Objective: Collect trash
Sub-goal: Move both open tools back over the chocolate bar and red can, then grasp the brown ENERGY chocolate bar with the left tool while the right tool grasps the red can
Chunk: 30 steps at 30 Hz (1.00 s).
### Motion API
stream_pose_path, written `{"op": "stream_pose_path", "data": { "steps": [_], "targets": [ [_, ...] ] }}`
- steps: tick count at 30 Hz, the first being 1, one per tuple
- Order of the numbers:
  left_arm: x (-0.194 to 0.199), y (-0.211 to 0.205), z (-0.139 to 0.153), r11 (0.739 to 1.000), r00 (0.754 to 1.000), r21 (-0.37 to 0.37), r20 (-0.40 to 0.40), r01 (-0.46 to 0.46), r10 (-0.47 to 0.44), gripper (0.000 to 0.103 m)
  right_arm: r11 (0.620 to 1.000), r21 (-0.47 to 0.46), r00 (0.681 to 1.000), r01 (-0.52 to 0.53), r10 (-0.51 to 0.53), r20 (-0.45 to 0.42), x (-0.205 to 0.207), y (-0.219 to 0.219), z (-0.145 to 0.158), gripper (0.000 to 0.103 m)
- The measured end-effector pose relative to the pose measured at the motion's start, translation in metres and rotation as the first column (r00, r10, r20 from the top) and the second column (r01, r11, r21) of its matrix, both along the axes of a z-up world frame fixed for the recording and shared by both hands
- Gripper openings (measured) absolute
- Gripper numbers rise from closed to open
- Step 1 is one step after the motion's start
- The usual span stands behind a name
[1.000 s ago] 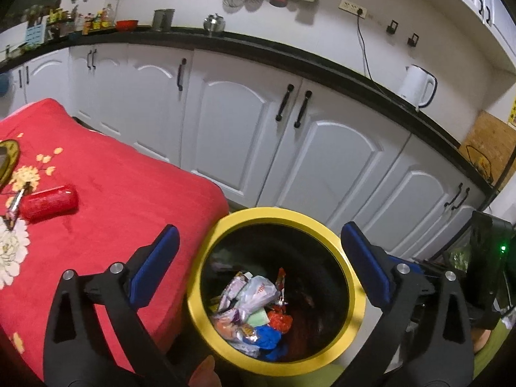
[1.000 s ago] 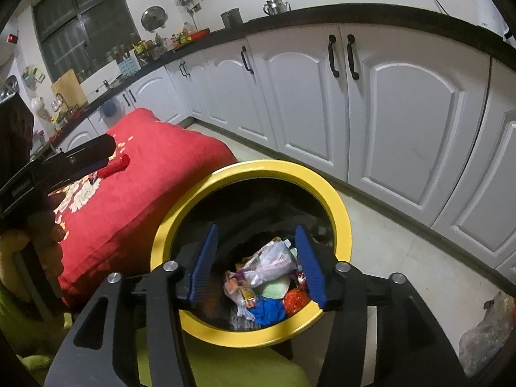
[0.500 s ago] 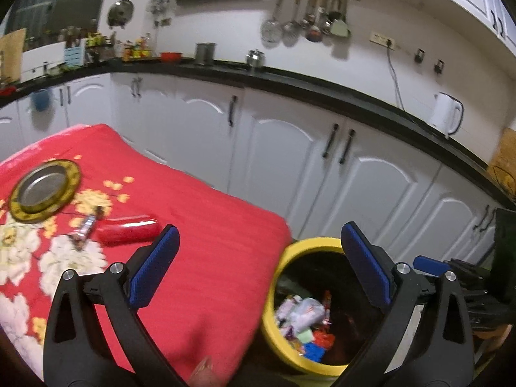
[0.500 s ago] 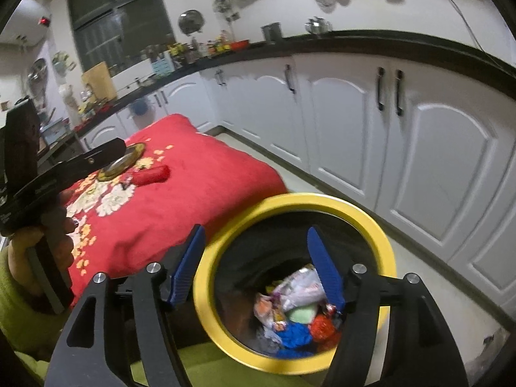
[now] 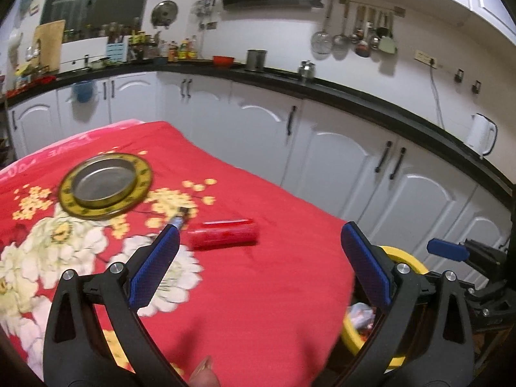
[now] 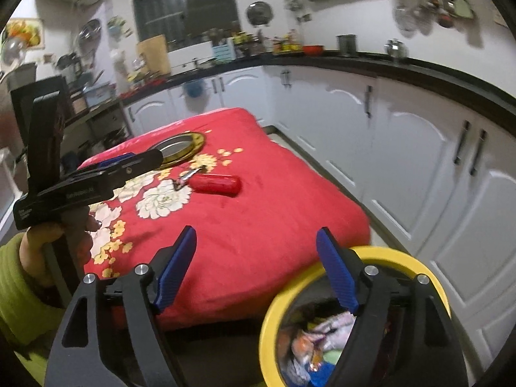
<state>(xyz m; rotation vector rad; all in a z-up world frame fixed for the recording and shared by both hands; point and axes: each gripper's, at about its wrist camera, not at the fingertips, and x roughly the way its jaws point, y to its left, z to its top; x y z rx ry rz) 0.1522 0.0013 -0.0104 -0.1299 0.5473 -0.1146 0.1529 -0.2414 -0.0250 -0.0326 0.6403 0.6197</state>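
Observation:
A red cylindrical packet (image 5: pixel 223 234) (image 6: pixel 215 183) lies on the red flowered cloth (image 5: pixel 258 290) (image 6: pixel 258 213), with a small silvery wrapper (image 5: pixel 179 220) (image 6: pixel 187 177) at its left end. The yellow-rimmed bin (image 6: pixel 364 254) (image 5: pixel 400 259) stands off the cloth's right corner, holding crumpled wrappers (image 6: pixel 322 335). My left gripper (image 5: pixel 258 258) hangs open over the cloth, short of the packet, nothing between its blue pads. The jaws of my right gripper (image 6: pixel 258 271) are opening, empty, above the cloth's near edge and the bin's rim.
A round metal dish with a yellow rim (image 5: pixel 104 185) (image 6: pixel 180 148) sits farther back on the cloth. White cabinets (image 5: pixel 338 161) under a dark counter run behind and to the right. A hand in a green sleeve (image 6: pixel 16 277) holds the left gripper's handle.
Both views swung left from over the bin onto the cloth. The bin slid to the lower right, the packet and dish came into view, and the right jaws widened.

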Motion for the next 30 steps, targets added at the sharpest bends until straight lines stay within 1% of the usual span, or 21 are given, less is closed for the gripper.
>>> {"op": "stream_pose_path", "data": {
  "steps": [3,7,10,15,22,24,29,30],
  "targets": [
    [0.005,0.023,-0.004,0.999,0.999,0.007,-0.015,-0.038,0.038,0.092,0.998,-0.021,0.999,-0.053,0.053,0.0,0.012,0.023,-0.001,0.076],
    [0.014,0.052,-0.012,0.996,0.995,0.01,-0.047,-0.089,0.09,0.092,0.989,-0.07,0.992,-0.127,0.127,0.001,0.031,0.054,-0.006,0.077],
    [0.021,0.074,-0.02,0.992,0.989,-0.013,-0.081,-0.128,0.126,0.092,0.978,-0.119,0.986,-0.168,0.169,-0.005,0.047,0.077,-0.011,0.077],
    [0.027,0.096,-0.031,0.986,0.981,-0.04,-0.121,-0.16,0.154,0.091,0.959,-0.185,0.977,-0.212,0.212,-0.024,0.074,0.109,-0.026,0.077],
    [0.039,0.112,-0.045,0.984,0.974,-0.07,-0.172,-0.162,0.148,0.077,0.934,-0.25,0.966,-0.256,0.254,-0.04,0.107,0.141,-0.045,0.078],
    [0.044,0.114,-0.048,0.985,0.972,-0.075,-0.189,-0.154,0.138,0.072,0.922,-0.271,0.96,-0.276,0.277,-0.038,0.115,0.15,-0.048,0.079],
    [0.061,0.12,-0.059,0.983,0.965,-0.113,-0.239,-0.143,0.113,0.069,0.88,-0.342,0.94,-0.329,0.34,-0.029,0.131,0.175,-0.056,0.079],
    [0.065,0.121,-0.062,0.983,0.963,-0.124,-0.249,-0.138,0.104,0.066,0.872,-0.351,0.935,-0.341,0.353,-0.032,0.134,0.179,-0.057,0.079]
  ]
}}
